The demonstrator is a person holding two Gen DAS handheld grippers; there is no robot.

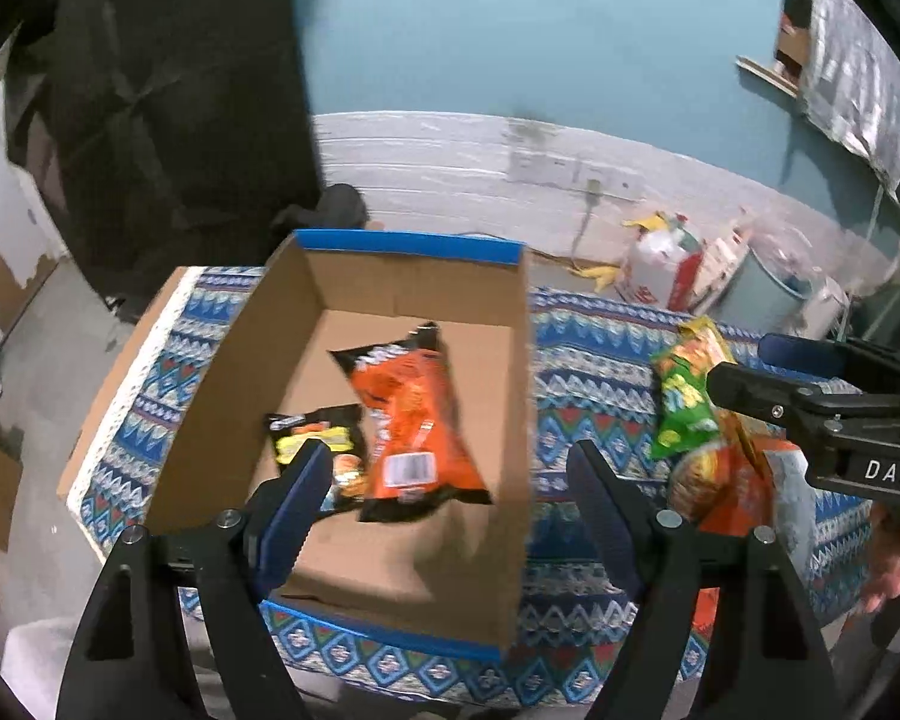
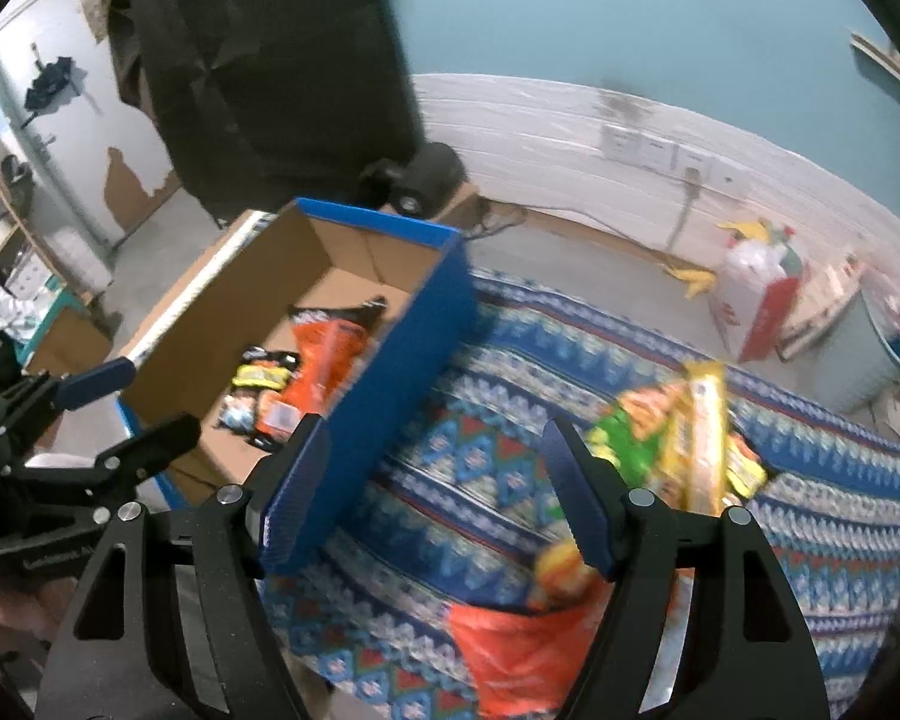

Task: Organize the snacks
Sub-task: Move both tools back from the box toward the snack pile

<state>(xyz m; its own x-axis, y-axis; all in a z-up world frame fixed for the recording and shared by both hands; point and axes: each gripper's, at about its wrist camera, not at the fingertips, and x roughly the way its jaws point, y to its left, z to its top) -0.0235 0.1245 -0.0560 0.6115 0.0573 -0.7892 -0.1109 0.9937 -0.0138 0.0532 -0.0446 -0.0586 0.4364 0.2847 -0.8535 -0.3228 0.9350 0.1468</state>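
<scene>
Open box (image 1: 513, 420) sits on the patterned cloth (image 1: 594, 372) over the desk, two snack bags (image 1: 411, 426) lying inside it, small one left of big one; loose snack pile (image 1: 699, 414) on cloth right of box, wall behind.

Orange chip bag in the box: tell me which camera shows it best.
The left wrist view. There the orange chip bag lies whole and fairly sharp on the floor of the cardboard box. In the right wrist view the box's blue wall hides part of the bag, and the picture is blurred.
</scene>
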